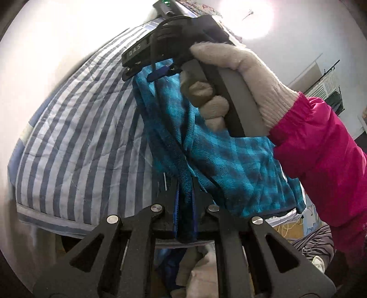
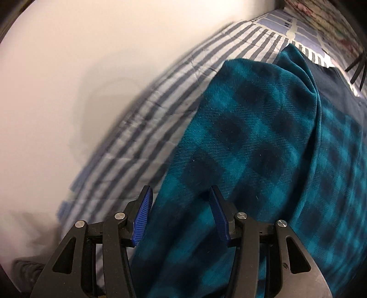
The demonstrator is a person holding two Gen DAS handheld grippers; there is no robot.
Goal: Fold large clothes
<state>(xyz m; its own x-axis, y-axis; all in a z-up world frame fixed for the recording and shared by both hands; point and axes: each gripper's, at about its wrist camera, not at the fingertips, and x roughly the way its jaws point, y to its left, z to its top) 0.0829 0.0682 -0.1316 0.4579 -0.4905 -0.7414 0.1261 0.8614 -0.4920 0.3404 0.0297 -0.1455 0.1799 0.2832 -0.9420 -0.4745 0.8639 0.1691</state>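
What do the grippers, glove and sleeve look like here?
Both grippers, left gripper and right gripper, have black slotted linkage arms, silver pivot pins and ribbed blue pads. The right one has a grey handle and black cable. Cream knit glove, magenta sleeve.

A blue-and-white striped quilt (image 1: pixel 75 137) covers the bed, spreading ahead and to the left of the left claw. A pale wall (image 2: pixel 57 91) rises left of the right claw. Below the left claw, crumpled fabrics (image 1: pixel 199 270) lie heaped; a bright lamp (image 1: pixel 246 19) glares far ahead.
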